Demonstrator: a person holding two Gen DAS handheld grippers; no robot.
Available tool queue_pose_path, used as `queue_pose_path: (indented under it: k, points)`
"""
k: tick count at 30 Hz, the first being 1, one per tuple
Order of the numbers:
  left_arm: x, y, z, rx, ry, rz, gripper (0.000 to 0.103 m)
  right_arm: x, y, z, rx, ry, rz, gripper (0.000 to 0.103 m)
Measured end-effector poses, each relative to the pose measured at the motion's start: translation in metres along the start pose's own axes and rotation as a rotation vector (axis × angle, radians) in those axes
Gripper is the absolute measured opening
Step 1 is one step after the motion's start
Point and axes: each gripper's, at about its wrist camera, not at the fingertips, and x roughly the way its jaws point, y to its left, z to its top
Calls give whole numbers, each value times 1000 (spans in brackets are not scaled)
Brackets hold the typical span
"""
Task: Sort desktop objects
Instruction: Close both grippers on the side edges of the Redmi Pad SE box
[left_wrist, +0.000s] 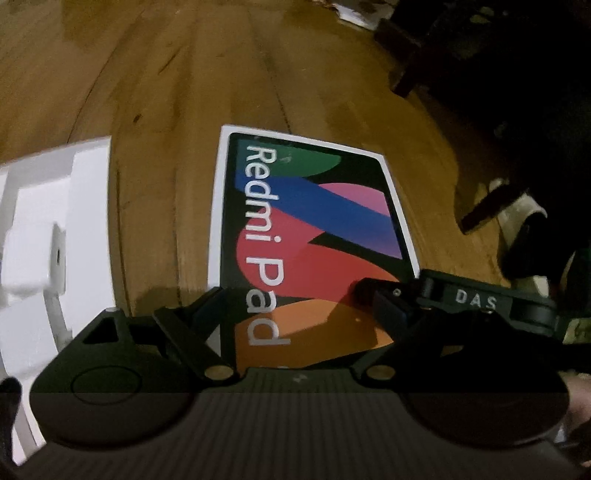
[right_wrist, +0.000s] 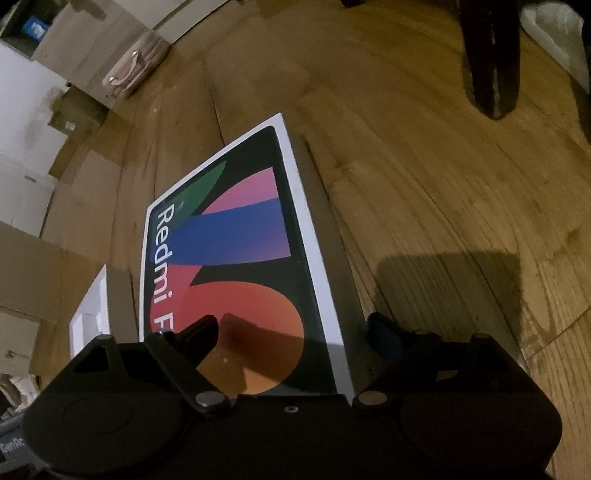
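Observation:
A flat white box printed "Redmi Pad" (left_wrist: 314, 236) with coloured shapes lies on the wooden surface (left_wrist: 184, 92). My left gripper (left_wrist: 295, 310) hovers over the box's near end, its jaws wide apart and open, nothing pinched. The right gripper's black body marked "DAS" (left_wrist: 476, 301) shows at the box's near right corner. In the right wrist view the same box (right_wrist: 236, 240) runs away from my right gripper (right_wrist: 291, 332). That gripper is open: its left finger (right_wrist: 203, 330) is above the box face and its right finger (right_wrist: 384, 334) is just past the box's right edge.
A white moulded tray insert (left_wrist: 55, 221) lies left of the box, also seen as a white piece (right_wrist: 90, 317). Cardboard boxes (right_wrist: 33, 269) stand at the left. Dark furniture legs (right_wrist: 491, 74) rise at the far right, and dark legs (left_wrist: 406, 81) there too.

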Motion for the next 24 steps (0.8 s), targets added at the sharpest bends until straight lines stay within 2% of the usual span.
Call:
queue_pose_path:
  k: [5, 9, 16, 18, 22, 24]
  points:
    - [0, 1, -1, 20, -21, -29, 85, -4, -2, -1, 2, -12, 1, 90]
    - [0, 1, 0, 32, -9, -27, 84, -2, 1, -2, -15, -14, -9, 90]
    - [-3, 2, 0, 14, 59, 100, 86, -3, 4, -1, -62, 4, -27, 90]
    - [-2, 9, -1, -3, 64, 113, 86, -3, 4, -1, -59, 3, -29, 90]
    - [9, 22, -5, -76, 66, 32, 86, -3, 4, -2, -56, -4, -33, 91]
    - [12, 25, -8, -93, 39, 2, 85, -3, 5, -2, -54, -14, -37, 91]
